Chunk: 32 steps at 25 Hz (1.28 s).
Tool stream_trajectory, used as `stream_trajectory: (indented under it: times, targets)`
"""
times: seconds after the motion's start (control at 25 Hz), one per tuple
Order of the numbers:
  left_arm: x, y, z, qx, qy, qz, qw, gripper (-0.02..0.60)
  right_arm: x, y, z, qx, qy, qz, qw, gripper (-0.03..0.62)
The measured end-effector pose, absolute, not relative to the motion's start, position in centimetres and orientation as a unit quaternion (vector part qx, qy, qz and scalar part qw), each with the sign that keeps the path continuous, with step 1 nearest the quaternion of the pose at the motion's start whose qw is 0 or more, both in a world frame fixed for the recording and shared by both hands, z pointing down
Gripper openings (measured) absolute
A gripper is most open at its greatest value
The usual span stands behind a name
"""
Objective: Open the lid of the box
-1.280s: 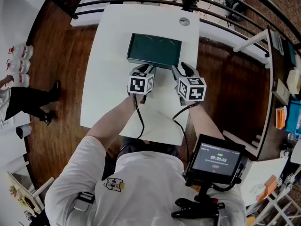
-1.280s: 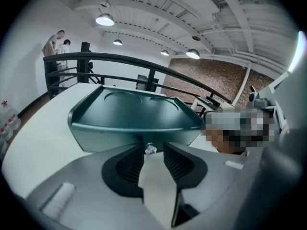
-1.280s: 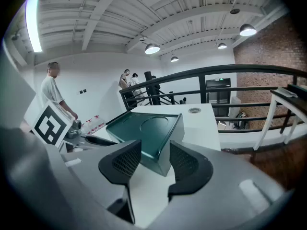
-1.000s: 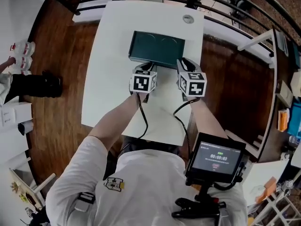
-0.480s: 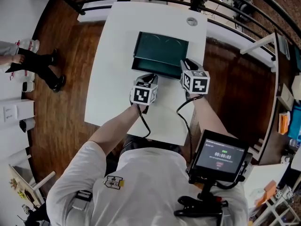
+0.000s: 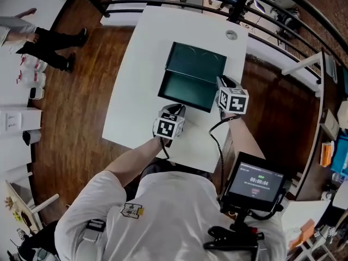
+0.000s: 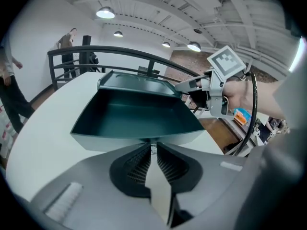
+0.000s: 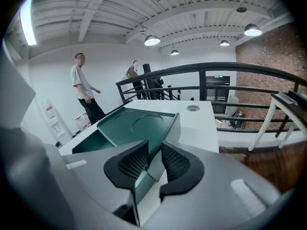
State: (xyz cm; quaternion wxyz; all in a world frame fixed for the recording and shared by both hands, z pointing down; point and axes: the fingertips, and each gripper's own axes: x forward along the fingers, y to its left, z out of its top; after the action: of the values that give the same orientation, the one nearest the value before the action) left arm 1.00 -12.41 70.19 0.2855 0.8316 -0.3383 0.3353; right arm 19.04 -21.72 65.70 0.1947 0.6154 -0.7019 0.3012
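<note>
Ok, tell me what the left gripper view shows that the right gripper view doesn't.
Left gripper view only: the right gripper seen from outside, with its marker cube, at the edge of the lid. Right gripper view only: the round fitting in the white table, and the lid's side wall clamped between that gripper's jaws. Both: the open green box, the railing, ceiling lamps.

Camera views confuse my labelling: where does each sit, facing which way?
Head view: on the head, steeply down at table, box, left gripper, right gripper; forearms, torso show.
Left gripper view: on that gripper, facing the box's near wall; own jaws, right gripper show.
Right gripper view: on that gripper, facing along the lid it grips; own jaws show.
Shared: all show the box.
</note>
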Motion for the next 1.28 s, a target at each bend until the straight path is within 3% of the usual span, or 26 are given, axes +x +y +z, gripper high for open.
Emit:
stream_trajectory:
  times: [0.36,0.44,0.68,0.96,1.28]
  targets:
    - [1.3,-12.7,70.3,0.843,-0.336,0.298,0.295,0.047,19.4,-22.4,65.9,0.616,-0.707,0.297,0.181,0.087]
    - [1.1,-11.5,69.9,0.848,-0.33,0.286,0.302,0.092,19.8,-21.2,65.9,0.616,-0.709,0.301,0.166,0.103]
    - [-3.1,-6.2,65.5,0.865,-0.31,0.254,0.303,0.091,17.9,-12.4,62.6,0.615,-0.715,0.317,0.098,0.1]
    - [-10.4,-1.7,63.7,0.886,-0.282,0.246,0.272,0.004,9.6,0.4,61.7,0.582,-0.739,0.327,0.093,0.053]
    - [-14.4,1.6,65.0,0.885,-0.266,0.256,0.285,0.0,2.8,8.7,64.7,0.57,-0.729,0.356,0.13,0.012]
